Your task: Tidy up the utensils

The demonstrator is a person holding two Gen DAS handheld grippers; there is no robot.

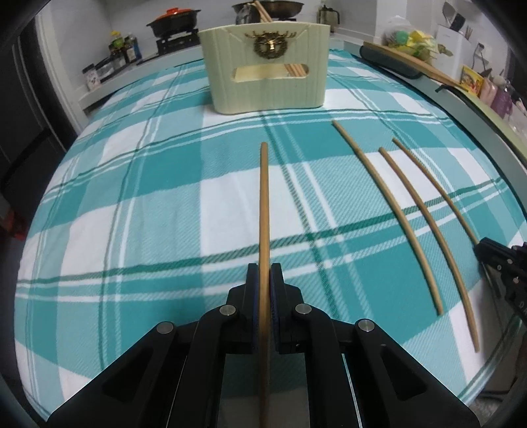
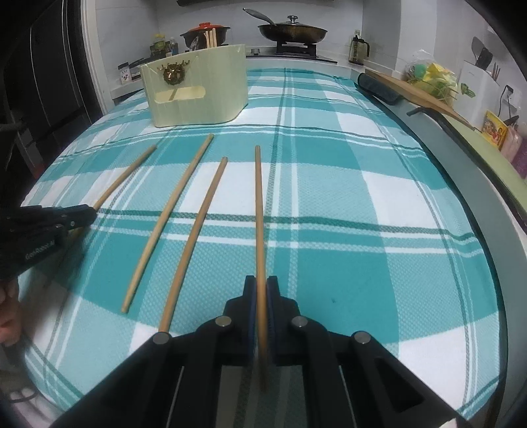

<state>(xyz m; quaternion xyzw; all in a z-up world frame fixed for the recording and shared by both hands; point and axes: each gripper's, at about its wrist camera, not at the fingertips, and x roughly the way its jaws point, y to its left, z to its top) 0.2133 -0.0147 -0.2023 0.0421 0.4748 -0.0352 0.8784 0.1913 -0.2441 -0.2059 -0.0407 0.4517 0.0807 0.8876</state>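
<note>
Four wooden chopsticks lie spread over the teal-and-white checked cloth [image 1: 131, 214] that covers the worktop, and two of them are caught in grippers. In the left wrist view the left gripper [image 1: 264, 273] has its jaws closed tight on the leftmost chopstick [image 1: 263, 204], which runs straight ahead from between the blue pads toward the cream utensil holder [image 1: 266, 85]. To its right, well apart from it, two free chopsticks [image 1: 388, 204] [image 1: 431, 224] lie side by side on the cloth, near each other but not touching. Further right lies the fourth chopstick [image 1: 434, 191], whose near end disappears at the black tip of the right gripper [image 1: 487, 250] at the frame edge. In the right wrist view the right gripper's jaws are closed on that rightmost chopstick [image 2: 258, 214], the stick passing between the pads and pointing away up the cloth. Whether either gripped stick is lifted off the cloth or rests on it cannot be told. The holder stands upright at the far end of the cloth, with a brass wreath ornament [image 1: 270, 47] on its front and a slot-shaped handle opening below; a few more chopsticks [image 2: 210, 37] stand inside it, their tops rising above the rim. At the left edge of the right wrist view the left gripper appears side-on, a person's hand [image 2: 10, 316] below it. Behind the cloth, a lidded frying pan [image 2: 291, 30] and a dark pot with an orange lid [image 2: 204, 33] sit on the stove.
</note>
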